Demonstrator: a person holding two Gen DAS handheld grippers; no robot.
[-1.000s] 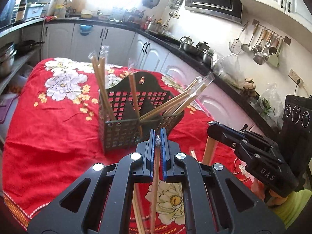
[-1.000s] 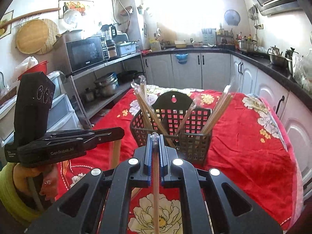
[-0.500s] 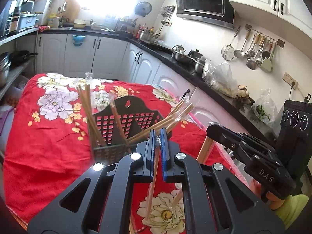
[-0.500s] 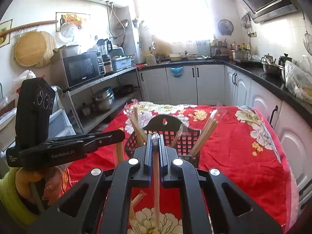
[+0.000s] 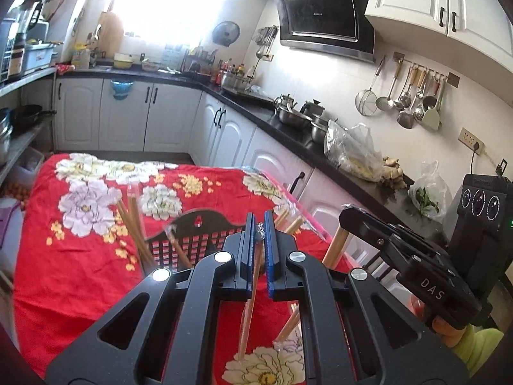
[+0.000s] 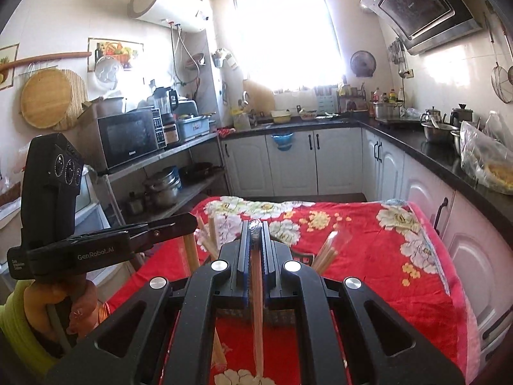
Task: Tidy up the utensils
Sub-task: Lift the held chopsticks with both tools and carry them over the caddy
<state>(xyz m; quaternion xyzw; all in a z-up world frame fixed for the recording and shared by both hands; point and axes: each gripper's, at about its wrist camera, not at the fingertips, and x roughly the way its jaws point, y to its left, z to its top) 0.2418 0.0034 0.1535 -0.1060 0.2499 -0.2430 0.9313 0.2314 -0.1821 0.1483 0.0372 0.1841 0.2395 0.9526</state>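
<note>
Currently, left gripper and right gripper each clamp one wrapped chopstick pair near its top; the dangling ends may snag the basket rim.

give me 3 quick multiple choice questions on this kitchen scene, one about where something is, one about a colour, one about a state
1. Where is the black basket?
A. on the counter
B. on the table
C. on the floor

2. What is the tablecloth's main colour?
A. red
B. blue
C. green

3. What is the left gripper doing?
A. wide open, empty
B. shut on chopsticks
C. shut on a spoon

Answers:
1 B, it stands on the flowered cloth.
2 A, red with pale flowers.
3 B, wrapped chopsticks hang from between its jaws.
</note>
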